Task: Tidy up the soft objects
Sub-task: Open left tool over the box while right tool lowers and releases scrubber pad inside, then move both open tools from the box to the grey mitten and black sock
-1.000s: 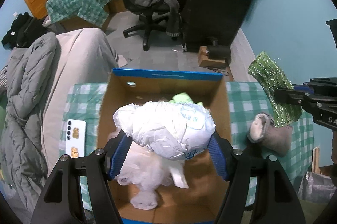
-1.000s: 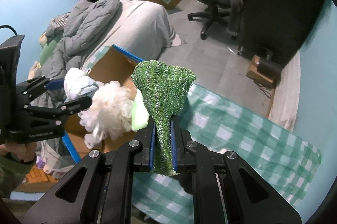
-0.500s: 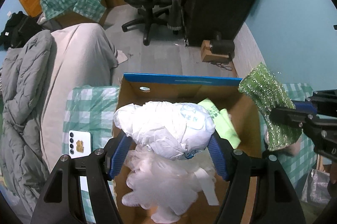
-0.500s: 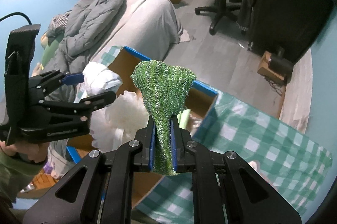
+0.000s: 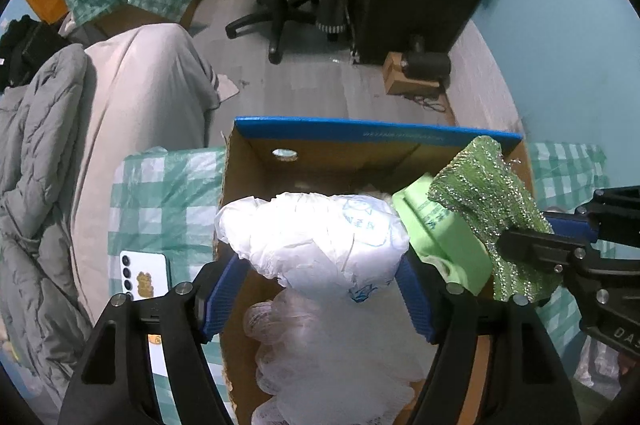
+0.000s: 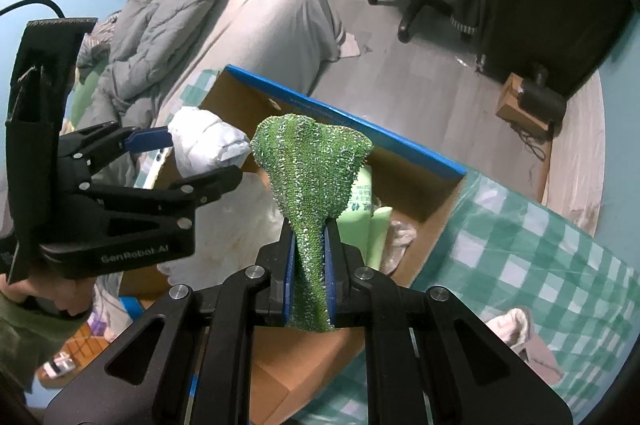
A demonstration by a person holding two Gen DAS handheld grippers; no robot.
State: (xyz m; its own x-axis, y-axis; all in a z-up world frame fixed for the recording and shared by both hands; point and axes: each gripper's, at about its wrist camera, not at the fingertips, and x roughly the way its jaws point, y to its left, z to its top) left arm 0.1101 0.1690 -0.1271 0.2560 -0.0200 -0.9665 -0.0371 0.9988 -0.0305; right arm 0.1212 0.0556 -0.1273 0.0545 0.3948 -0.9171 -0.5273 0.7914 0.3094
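White crumpled bundle point(image 5: 316, 237) and glittery green cloth point(image 6: 312, 177) hang above the cardboard box point(image 5: 256, 177).

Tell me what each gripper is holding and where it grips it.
Left gripper: white crumpled bundle, squeezed across its sides. Right gripper: sparkly green cloth, pinched at its narrow lower end.

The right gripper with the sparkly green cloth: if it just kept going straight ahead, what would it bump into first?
Probably the cardboard box: the right gripper points into it, so the green cloth would likely meet the light green packet inside. Depth is unclear.
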